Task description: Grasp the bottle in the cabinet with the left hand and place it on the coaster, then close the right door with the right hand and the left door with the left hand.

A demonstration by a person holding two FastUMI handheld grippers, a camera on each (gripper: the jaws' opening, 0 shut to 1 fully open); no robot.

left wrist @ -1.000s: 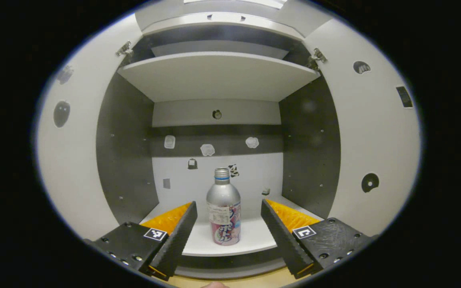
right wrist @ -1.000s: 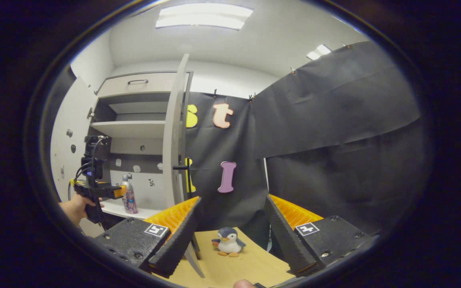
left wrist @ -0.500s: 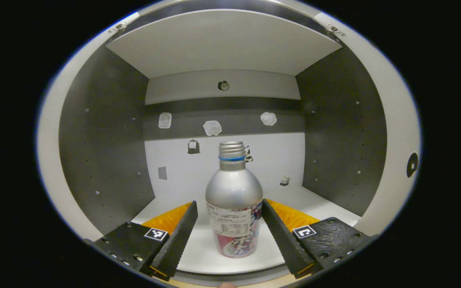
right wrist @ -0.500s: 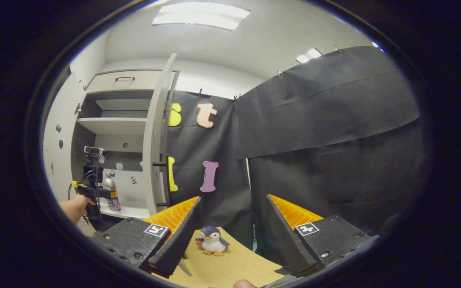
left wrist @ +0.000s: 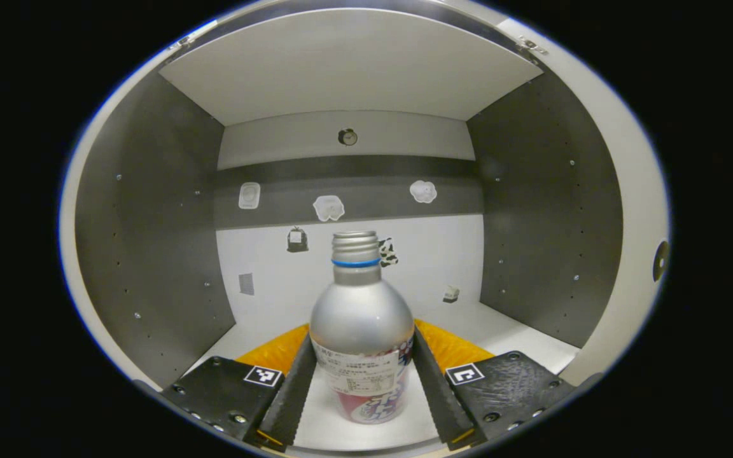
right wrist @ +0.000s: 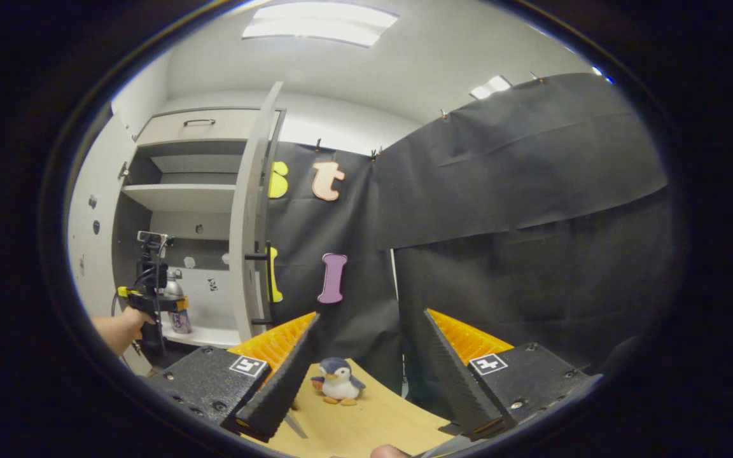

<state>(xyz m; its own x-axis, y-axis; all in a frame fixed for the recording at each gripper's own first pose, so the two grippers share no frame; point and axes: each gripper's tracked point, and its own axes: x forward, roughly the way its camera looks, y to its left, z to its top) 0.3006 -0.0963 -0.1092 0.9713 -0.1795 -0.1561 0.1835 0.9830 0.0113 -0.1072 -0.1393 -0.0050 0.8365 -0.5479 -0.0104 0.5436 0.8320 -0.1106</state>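
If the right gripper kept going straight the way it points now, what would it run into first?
Probably the black cloth wall ahead of the open right gripper. The toy penguin sits lower, on the table, likely beneath that line, though depth is unclear.

One bottle (left wrist: 362, 331), one toy penguin (right wrist: 337, 381), two cabinet doors (right wrist: 249, 222) (both open).

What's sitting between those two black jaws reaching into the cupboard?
In the left gripper view, the silver bottle stands upright on the cabinet shelf between the left gripper jaws, which sit against its sides.
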